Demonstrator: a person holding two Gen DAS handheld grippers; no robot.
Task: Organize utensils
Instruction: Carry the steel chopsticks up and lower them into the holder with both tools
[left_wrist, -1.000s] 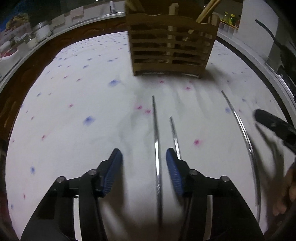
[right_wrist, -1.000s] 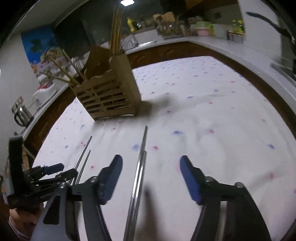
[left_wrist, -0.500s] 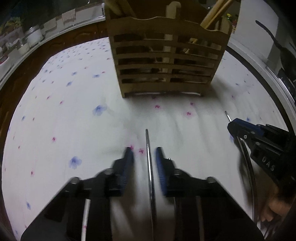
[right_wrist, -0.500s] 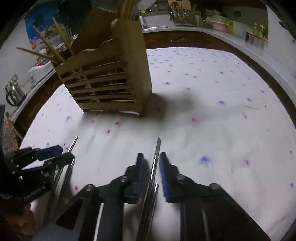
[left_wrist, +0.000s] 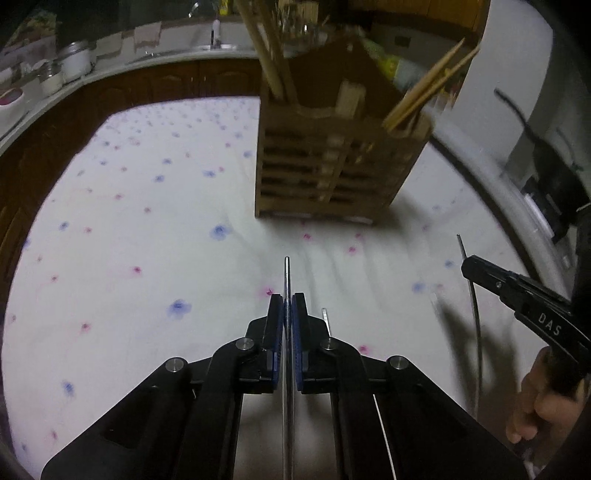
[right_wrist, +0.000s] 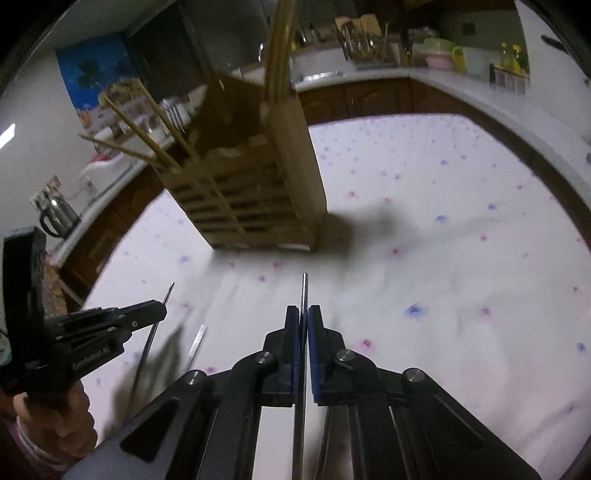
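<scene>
My left gripper (left_wrist: 287, 303) is shut on a thin metal chopstick (left_wrist: 286, 275) whose tip pokes out ahead of the blue pads. A second metal chopstick (left_wrist: 325, 320) lies on the cloth just to its right. My right gripper (right_wrist: 303, 314) is shut on another metal chopstick (right_wrist: 304, 290). The slatted wooden utensil holder (left_wrist: 332, 162) stands ahead with wooden chopsticks in it; it also shows in the right wrist view (right_wrist: 255, 192). Each gripper shows in the other's view: the right one (left_wrist: 517, 295) and the left one (right_wrist: 92, 332).
The floral white tablecloth (left_wrist: 147, 258) covers the table. A dark wooden edge and a counter with jars (left_wrist: 74, 66) run behind. A kettle (right_wrist: 59, 214) and a dish rack (right_wrist: 362, 48) stand on the far counters. A dark cable (left_wrist: 517, 118) hangs at the right.
Both grippers have closed fully on their metal chopsticks. Both views now look from higher up, with the holder's top and the far counters in view.
</scene>
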